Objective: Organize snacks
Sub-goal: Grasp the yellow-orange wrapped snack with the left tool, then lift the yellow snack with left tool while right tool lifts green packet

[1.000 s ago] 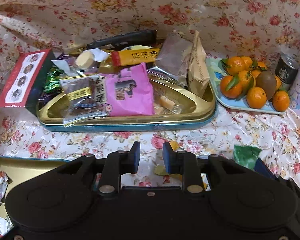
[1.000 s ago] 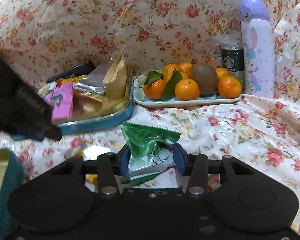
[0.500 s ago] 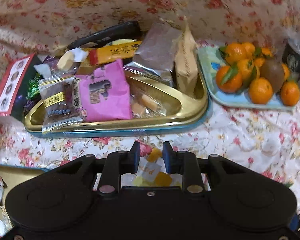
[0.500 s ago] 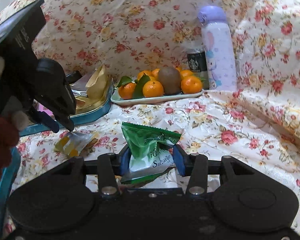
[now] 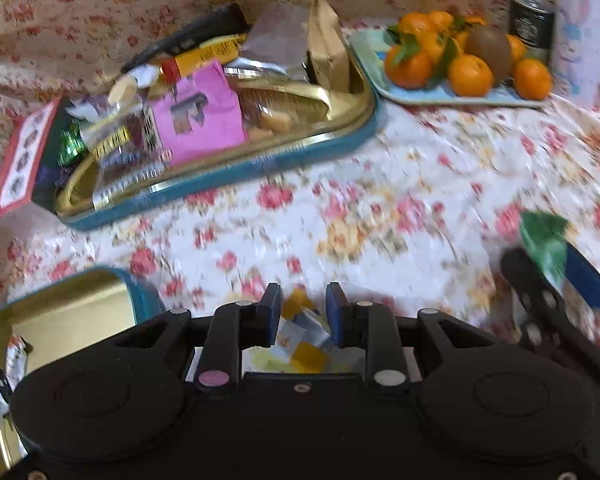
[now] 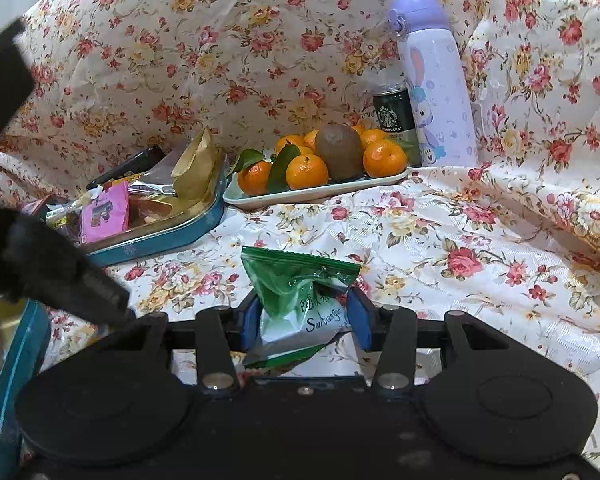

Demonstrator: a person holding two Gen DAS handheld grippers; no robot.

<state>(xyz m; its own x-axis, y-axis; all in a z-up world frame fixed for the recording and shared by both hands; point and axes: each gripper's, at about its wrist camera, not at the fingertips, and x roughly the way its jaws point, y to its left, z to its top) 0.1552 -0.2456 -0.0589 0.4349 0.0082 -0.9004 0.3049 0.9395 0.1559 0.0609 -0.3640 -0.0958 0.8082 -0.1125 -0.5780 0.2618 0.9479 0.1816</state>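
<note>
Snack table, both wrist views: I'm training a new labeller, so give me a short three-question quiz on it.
1. True or false: the right tool holds a green snack packet.
2. Which lies between the left tool's fingers: A) an orange, B) a yellow-and-white wrapped snack, C) a can?
3. What brown fruit sits among the oranges on the pale plate?

Key: 1 true; 2 B; 3 a kiwi.

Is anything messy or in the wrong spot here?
Yes. A small yellow-and-white snack packet lies loose on the flowered cloth, outside the blue tin, under the left gripper. In the tin, the packets are heaped crookedly, and a brown paper pouch leans against its rim.
</note>
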